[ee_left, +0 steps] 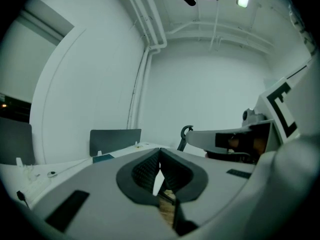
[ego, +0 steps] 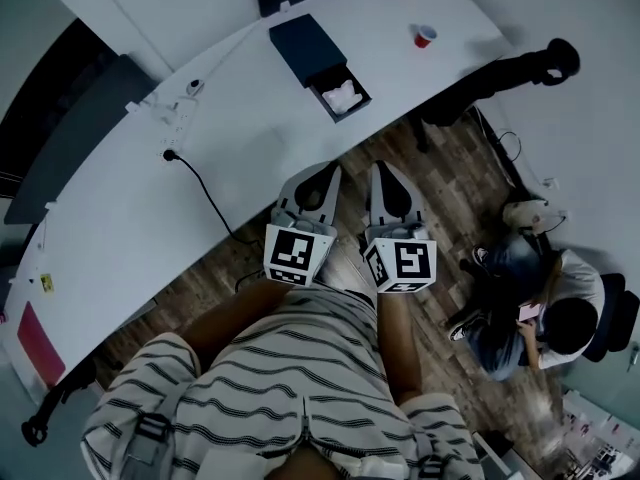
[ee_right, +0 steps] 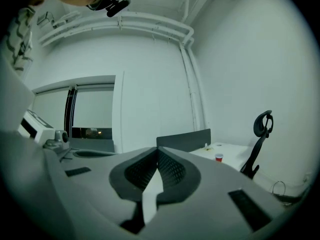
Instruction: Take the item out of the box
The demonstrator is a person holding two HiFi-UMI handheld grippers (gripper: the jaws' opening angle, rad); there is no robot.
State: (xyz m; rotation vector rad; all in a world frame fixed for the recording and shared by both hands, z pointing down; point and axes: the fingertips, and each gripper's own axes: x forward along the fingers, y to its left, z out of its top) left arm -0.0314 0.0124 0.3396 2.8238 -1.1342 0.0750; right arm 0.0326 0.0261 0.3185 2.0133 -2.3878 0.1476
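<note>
Left tool (ego: 333, 168) and right tool (ego: 381, 166), closed, near white table (ego: 250, 138).

Legible text: none is showing in any view. Left marker cube (ego: 297, 253) and right marker cube (ego: 405, 263) are bearing only square patterns.

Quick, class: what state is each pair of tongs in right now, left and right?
Left tongs: closed, holding nothing.
Right tongs: closed, holding nothing.
</note>
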